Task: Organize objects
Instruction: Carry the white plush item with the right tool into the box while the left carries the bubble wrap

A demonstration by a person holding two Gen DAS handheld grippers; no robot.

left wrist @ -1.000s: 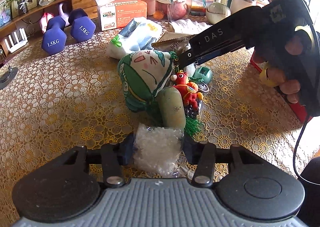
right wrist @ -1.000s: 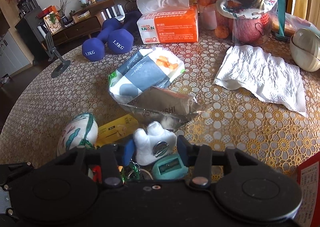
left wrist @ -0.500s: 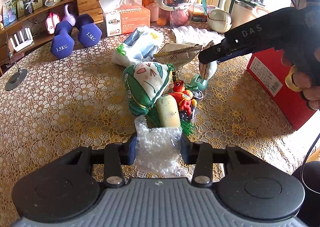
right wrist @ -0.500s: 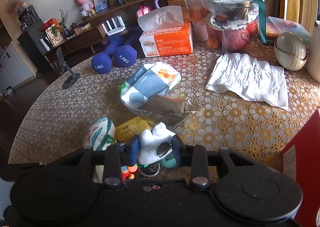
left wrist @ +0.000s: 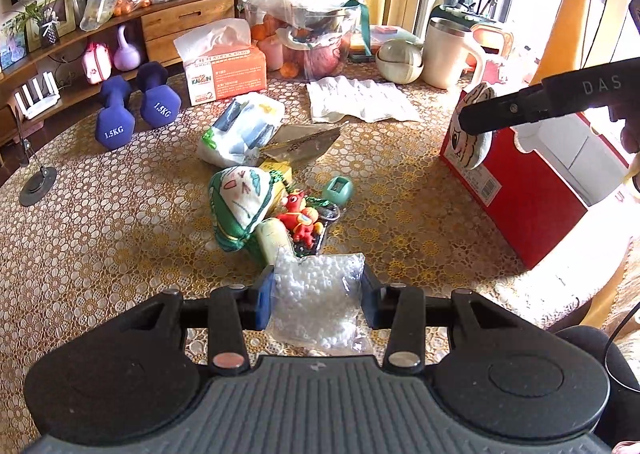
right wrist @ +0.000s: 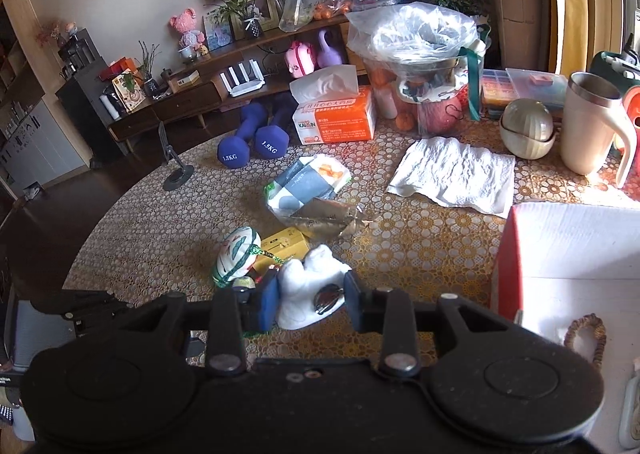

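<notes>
My left gripper (left wrist: 318, 296) is shut on a clear bag of white beads (left wrist: 318, 300), held above the table. My right gripper (right wrist: 310, 296) is shut on a small white plush toy (right wrist: 306, 288) with a metal clip; in the left wrist view the toy (left wrist: 474, 126) hangs at the rim of the red box (left wrist: 520, 190). The box's white inside (right wrist: 568, 250) lies to the right in the right wrist view. A pile remains mid-table: a green-and-white plush (left wrist: 240, 206), a red figure (left wrist: 300, 218), a teal sharpener (left wrist: 338, 190) and a yellow pack (right wrist: 282, 246).
Two blue dumbbells (left wrist: 136, 110), a tissue box (left wrist: 224, 74), a paper pack (left wrist: 240, 130), a silver pouch (left wrist: 304, 142), a white paper towel (left wrist: 360, 102), a fruit bag (left wrist: 304, 26), a round bowl (left wrist: 400, 62) and a cream mug (left wrist: 448, 54) stand further back.
My right gripper lifted the white plush from the pile and carried it right to the red box's rim. My left gripper rose and drew back with the bead bag.
</notes>
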